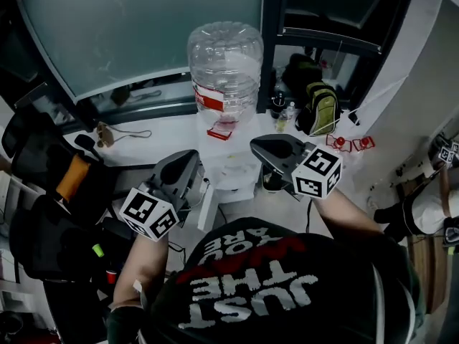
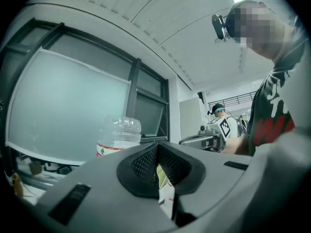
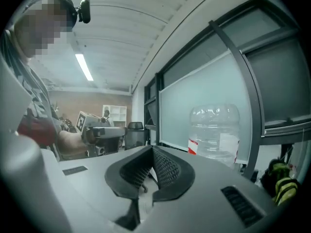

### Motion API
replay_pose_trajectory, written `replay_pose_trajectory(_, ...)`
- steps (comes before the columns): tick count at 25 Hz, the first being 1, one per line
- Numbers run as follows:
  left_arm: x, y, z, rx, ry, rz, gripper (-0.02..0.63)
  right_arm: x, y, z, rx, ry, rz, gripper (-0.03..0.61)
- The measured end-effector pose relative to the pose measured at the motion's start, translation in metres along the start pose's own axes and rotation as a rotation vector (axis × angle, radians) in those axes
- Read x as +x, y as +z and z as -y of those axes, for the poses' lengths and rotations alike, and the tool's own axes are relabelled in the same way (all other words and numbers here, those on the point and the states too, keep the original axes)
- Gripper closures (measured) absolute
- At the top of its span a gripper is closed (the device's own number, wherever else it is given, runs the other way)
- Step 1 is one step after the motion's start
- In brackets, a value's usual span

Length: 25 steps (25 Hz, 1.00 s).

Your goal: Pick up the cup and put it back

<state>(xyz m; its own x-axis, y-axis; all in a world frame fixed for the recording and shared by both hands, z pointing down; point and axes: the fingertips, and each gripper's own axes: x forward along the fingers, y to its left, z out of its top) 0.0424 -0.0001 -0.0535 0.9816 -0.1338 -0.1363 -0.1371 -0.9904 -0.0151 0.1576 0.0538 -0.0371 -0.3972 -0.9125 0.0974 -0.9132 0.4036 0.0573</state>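
Both grippers are held up in front of my chest, in front of a white water dispenser [image 1: 233,167] that carries a big clear bottle [image 1: 224,63]. My left gripper [image 1: 188,158] is shut with nothing held; in its own view the mesh pads meet [image 2: 158,149], with the bottle [image 2: 119,137] beyond. My right gripper [image 1: 262,145] is also shut and empty, its pads together [image 3: 152,152], and the bottle [image 3: 215,130] stands to its right. A dark round thing [image 1: 271,181] sits under the right gripper by the dispenser; I cannot tell whether it is the cup.
A green and black backpack [image 1: 319,110] leans on the ledge at the right. Dark bags and a chair [image 1: 50,185] crowd the left. Frosted window panes [image 1: 143,27] stand behind the dispenser. Another person [image 1: 430,206] is at the far right edge.
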Motion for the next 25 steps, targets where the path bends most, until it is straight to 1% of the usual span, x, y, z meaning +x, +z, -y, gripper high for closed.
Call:
replay_pose_trajectory(2, -0.001, 0.004, 0.001, -0.01, -0.001, 0.005, 0.606, -0.005, 0.006, 0.003, 0.002, -0.009, 0.009, 0.543)
replay_pose_trajectory(6, -0.003, 0.003, 0.003, 0.009, -0.01, 0.001, 0.606, -0.009, 0.01, 0.005, 0.02, -0.015, 0.024, 0.543)
replay_pose_trajectory(9, -0.004, 0.002, 0.003, 0.0, -0.008, -0.003, 0.606, -0.007, 0.011, 0.004, 0.03, -0.014, 0.03, 0.545)
replay_pose_trajectory(16, -0.007, -0.002, 0.002, -0.007, 0.003, -0.012, 0.606, -0.004, 0.009, -0.001, -0.017, -0.01, 0.019, 0.545)
replay_pose_trajectory(25, -0.012, -0.006, -0.004, -0.025, 0.021, -0.013, 0.606, 0.0, 0.007, -0.006, -0.028, 0.008, 0.015, 0.545)
